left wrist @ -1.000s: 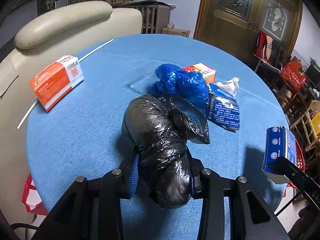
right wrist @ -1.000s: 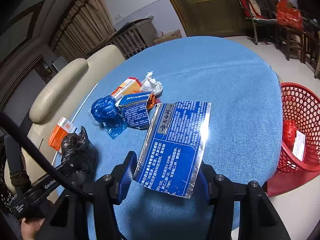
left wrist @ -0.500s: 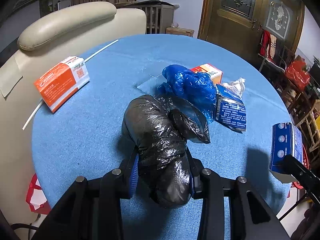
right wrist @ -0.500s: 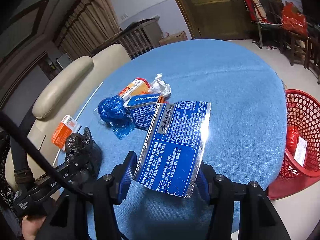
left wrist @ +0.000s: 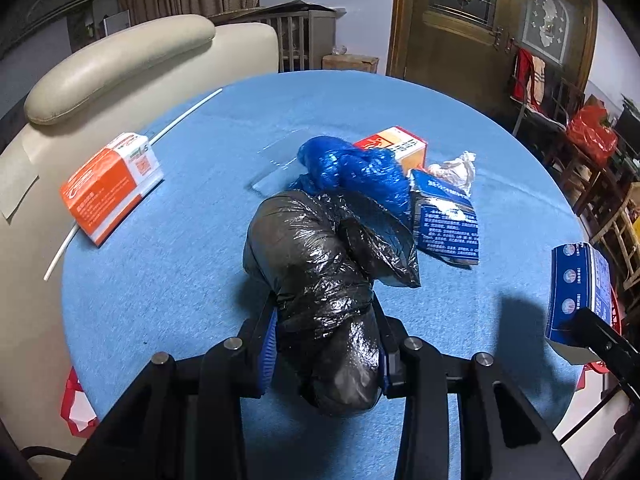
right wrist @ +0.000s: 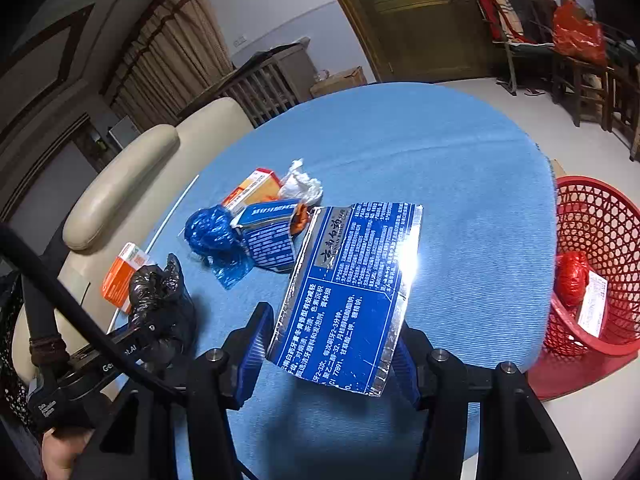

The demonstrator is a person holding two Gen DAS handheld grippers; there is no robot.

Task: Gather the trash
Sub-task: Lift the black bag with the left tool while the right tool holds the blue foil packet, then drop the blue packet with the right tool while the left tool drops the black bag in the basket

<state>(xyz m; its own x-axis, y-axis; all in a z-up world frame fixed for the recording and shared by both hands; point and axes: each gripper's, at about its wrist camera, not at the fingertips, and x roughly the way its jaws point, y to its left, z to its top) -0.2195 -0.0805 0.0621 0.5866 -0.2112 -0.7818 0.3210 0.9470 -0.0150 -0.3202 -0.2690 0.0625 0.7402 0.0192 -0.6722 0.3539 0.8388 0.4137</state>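
Note:
My left gripper is shut on a crumpled black plastic bag and holds it above the round blue table. The bag also shows in the right wrist view. My right gripper is shut on a flattened blue and silver toothpaste box, held above the table's near edge; the box also shows in the left wrist view. On the table lie a blue plastic bag, a torn blue carton, an orange box, a white paper wad and another orange box.
A red mesh basket stands on the floor right of the table, with red and white trash inside. A cream sofa presses against the table's left side. A thin white stick lies along that edge. Chairs stand at far right.
Both grippers keep their hold. Both views have shifted slightly, so the trash pile and the table sit a little differently in frame.

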